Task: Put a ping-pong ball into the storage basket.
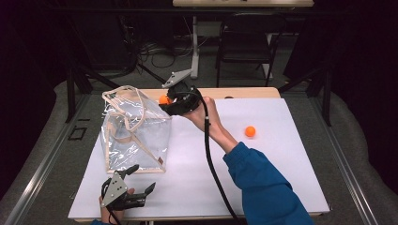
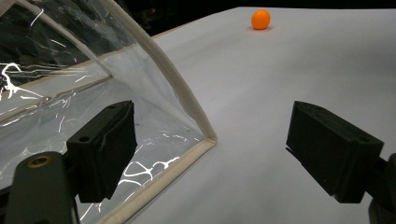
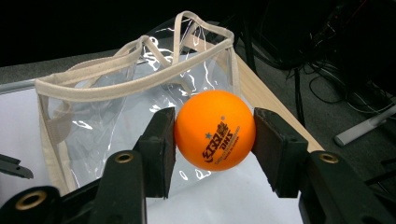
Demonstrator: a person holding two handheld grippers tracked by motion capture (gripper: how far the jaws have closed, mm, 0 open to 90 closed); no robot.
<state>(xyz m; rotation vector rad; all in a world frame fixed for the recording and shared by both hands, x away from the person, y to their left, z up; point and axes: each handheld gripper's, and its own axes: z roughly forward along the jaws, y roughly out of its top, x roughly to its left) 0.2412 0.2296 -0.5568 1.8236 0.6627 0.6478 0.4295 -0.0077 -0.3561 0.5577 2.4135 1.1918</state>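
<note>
Now my right gripper [image 3: 215, 135] clenched on orange ball [image 3: 215, 129], both fingers [image 3: 159, 149] pressing its sides, held raised at top edge of clear bag [image 1: 133, 131]. Bag mouth just beyond fingers. My left gripper [image 2: 210, 149] released, nothing between fingers, bag's lower corner [image 2: 205, 137] just beside left finger. Second ball [image 1: 250, 131] on counter [image 1: 263, 183], well apart from both.

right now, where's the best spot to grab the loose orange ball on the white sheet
Take the loose ball across its middle, coming straight down from above. It is round, so any pair of opposite sides works, and it sits alone on the white sheet, well away from the clear bag.
</note>
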